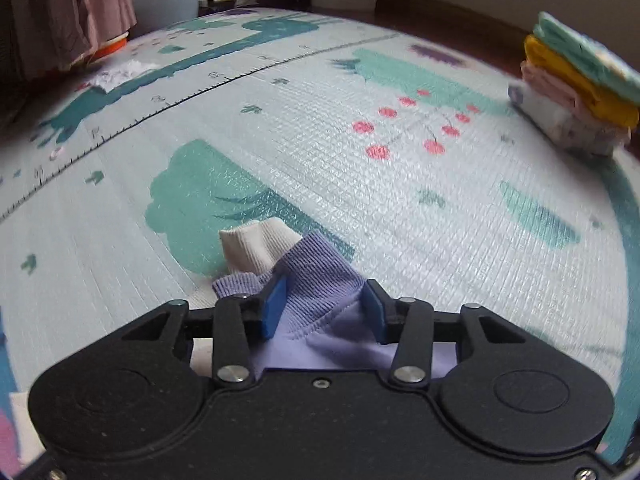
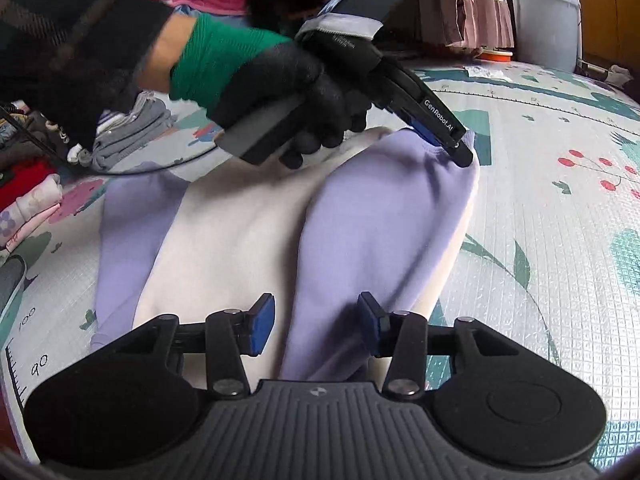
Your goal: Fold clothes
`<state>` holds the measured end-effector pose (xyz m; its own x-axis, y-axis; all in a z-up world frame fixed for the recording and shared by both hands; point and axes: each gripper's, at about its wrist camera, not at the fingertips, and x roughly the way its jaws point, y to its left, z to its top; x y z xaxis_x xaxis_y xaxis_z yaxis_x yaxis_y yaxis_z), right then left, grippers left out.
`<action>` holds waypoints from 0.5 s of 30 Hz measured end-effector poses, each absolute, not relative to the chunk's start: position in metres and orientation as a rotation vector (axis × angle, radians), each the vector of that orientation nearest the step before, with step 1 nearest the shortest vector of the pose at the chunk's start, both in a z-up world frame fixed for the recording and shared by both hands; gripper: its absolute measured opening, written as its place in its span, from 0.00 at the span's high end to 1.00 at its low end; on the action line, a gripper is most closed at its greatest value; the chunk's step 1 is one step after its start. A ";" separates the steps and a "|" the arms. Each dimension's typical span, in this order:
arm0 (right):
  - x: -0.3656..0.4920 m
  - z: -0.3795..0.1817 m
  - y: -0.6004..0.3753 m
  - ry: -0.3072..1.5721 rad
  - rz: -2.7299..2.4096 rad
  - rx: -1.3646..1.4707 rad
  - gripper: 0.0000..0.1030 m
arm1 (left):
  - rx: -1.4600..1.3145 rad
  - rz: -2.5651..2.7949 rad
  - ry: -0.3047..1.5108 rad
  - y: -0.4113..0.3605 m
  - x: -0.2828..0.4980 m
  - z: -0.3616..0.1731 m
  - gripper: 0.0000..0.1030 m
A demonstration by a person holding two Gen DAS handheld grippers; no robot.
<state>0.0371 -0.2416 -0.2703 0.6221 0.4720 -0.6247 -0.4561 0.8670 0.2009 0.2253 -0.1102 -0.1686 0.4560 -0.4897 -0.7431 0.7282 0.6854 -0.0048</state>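
A white sweatshirt with lilac sleeves (image 2: 240, 232) lies on the patterned play mat (image 2: 540, 208). One lilac sleeve (image 2: 380, 216) is folded over the white body. In the left wrist view, my left gripper (image 1: 325, 308) is open with the lilac ribbed cuff (image 1: 320, 276) lying between its blue pads, and a white ribbed cuff (image 1: 256, 248) is just beyond it. In the right wrist view the left gripper (image 2: 448, 140) rests on the sleeve's far end, held by a black-gloved hand. My right gripper (image 2: 311, 328) is open over the near part of the lilac sleeve.
A stack of folded clothes (image 1: 580, 88) sits at the mat's far right. More clothes are piled at the left (image 2: 36, 184), with a grey garment (image 2: 132, 128) behind. A white bucket (image 2: 544, 20) and curtains stand beyond the mat.
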 end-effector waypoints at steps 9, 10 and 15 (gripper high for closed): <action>0.020 -0.254 -0.232 0.695 0.525 -0.015 0.54 | 0.653 -0.757 0.839 -0.043 0.209 -0.086 0.58; 0.016 -0.252 -0.229 0.687 0.531 -0.032 0.54 | 0.732 -0.753 0.851 -0.028 0.204 -0.078 0.57; 0.000 -0.235 -0.204 0.674 0.647 -0.088 0.51 | 0.975 -0.818 1.006 0.053 0.162 -0.062 0.49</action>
<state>0.0004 -0.2037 -0.2349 0.5949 0.5286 -0.6056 -0.5837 0.8020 0.1266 0.1620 0.0526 -0.0624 0.3287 -0.1117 -0.9378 0.8954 0.3526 0.2719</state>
